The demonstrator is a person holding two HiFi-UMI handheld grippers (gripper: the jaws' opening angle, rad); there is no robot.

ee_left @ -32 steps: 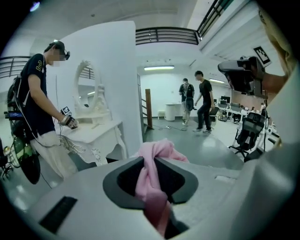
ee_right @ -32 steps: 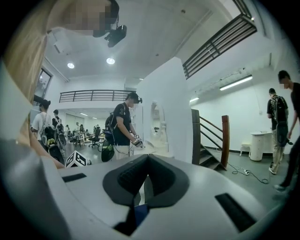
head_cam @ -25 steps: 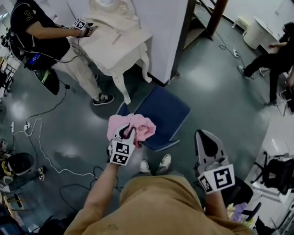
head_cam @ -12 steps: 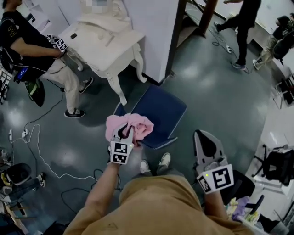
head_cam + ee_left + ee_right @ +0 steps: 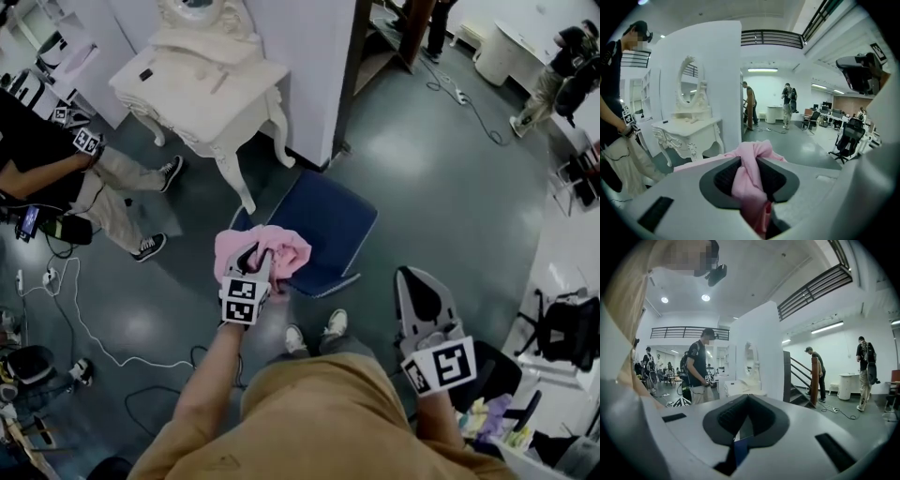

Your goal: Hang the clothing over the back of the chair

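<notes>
Pink clothing (image 5: 274,251): crumpled bunch at near edge of blue chair (image 5: 330,217), no clear long axis. L gripper (image 5: 251,265) opening, twisted fold betw. jaws; R gripper (image 5: 419,286) closed, empty.

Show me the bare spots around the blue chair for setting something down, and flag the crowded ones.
The blue chair is bare on its far and right parts, beyond the pink garment bunched at its near left corner. Open floor lies right of the chair. Crowded: the white dressing table just beyond the chair, cables on the floor at left.
</notes>
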